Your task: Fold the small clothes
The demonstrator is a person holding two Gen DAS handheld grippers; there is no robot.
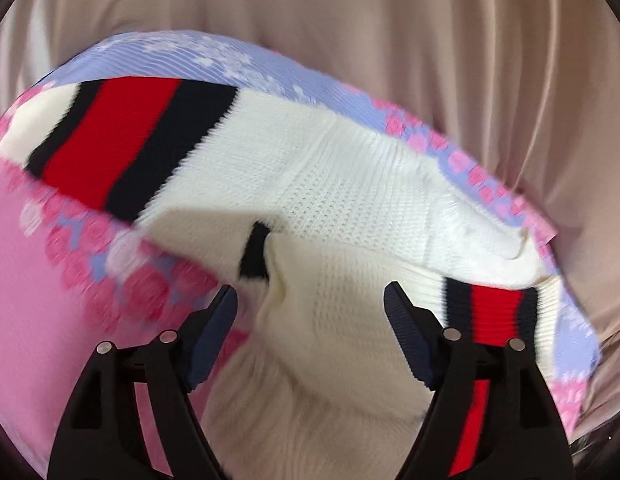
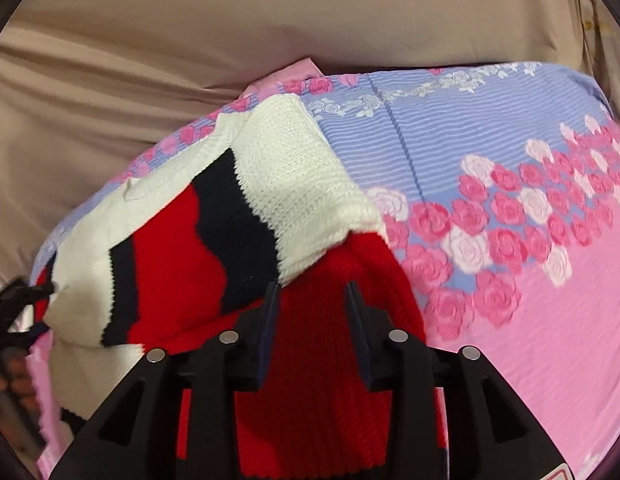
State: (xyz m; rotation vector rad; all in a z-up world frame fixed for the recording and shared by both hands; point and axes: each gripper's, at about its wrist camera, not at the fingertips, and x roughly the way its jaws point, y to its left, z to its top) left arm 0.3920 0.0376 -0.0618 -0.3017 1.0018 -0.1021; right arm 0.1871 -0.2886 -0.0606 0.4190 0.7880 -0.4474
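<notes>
The knitted sweater (image 1: 341,176), white with red and dark stripes, lies on a floral cloth (image 2: 509,208) of pink roses on lilac, which in turn sits on a beige sheet (image 1: 349,20); whether a counter or a bed is underneath cannot be told. The fold looks partly made: in the right wrist view a striped part is turned over onto the red body, and in the left wrist view one layer lies doubled over another. The garment is still lumpy and uneven, so I judge that squaring and at least one more fold remain.

The left claw (image 1: 310,308) stands wide open, white knit lying between its fingers but not pinched. The right claw (image 2: 311,300) is partly open over the red knit (image 2: 329,380), its fingers apart with fabric between them; no firm grip shows.

The sweater's far edge runs close to the far edge of the floral cloth in both views. To the right in the right wrist view the cloth is bare. The left claw shows at the far left of that view, close to the sweater.
</notes>
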